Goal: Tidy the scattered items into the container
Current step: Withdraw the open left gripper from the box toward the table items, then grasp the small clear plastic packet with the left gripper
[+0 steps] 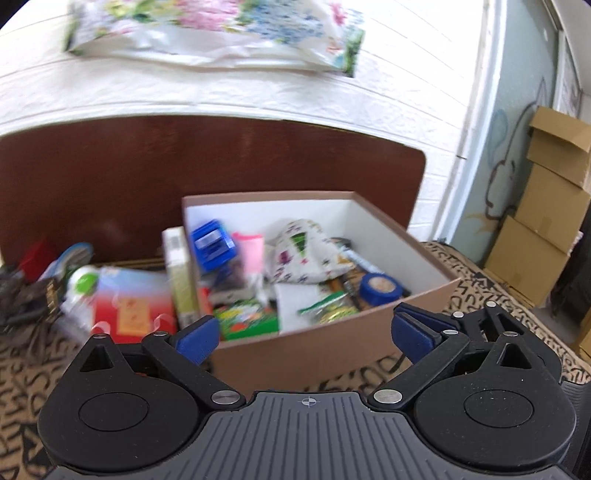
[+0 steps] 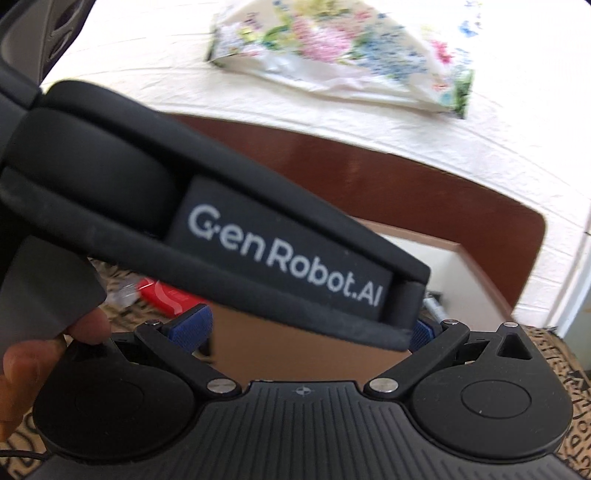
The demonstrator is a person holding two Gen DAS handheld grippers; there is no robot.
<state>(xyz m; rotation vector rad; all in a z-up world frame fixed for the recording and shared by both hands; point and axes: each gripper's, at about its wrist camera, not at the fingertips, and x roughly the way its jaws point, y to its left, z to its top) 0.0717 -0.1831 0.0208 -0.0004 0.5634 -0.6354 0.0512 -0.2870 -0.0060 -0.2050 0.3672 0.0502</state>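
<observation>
The left gripper (image 1: 308, 334) hangs with its blue-padded fingers spread wide and nothing between them, just in front of the box (image 1: 332, 343). The box, brown outside and white inside, stands on a patterned cloth (image 1: 491, 291) against a brown headboard (image 1: 184, 170). Inside it lie a blue sharpener (image 1: 212, 245) near the back left corner, a pink item (image 1: 251, 251) beside it, a printed cloth pouch (image 1: 303, 254) in the middle, a roll of blue tape (image 1: 380, 290) toward the right wall, a marker (image 1: 360, 258) behind the tape, and a green packet (image 1: 247, 319) at the front wall.

Outside the box, a tall narrow carton (image 1: 181, 277) leans on its left wall. Left of that lie a red packet (image 1: 133, 310) and a white bottle with a green cap (image 1: 83, 288), with more clutter (too blurred to name) at the cloth's left edge. Stacked cartons (image 1: 546, 229) stand by the wall at right. A floral pillow (image 1: 214, 33) rests above the headboard.

In the right wrist view the right gripper (image 2: 308, 332) is also open wide and holds nothing; the left gripper's black body (image 2: 288, 254), marked "GenRobot.AI", crosses the view above its fingers and probably does not touch them. The box's front wall (image 2: 295, 354) fills the gap between the fingers.
</observation>
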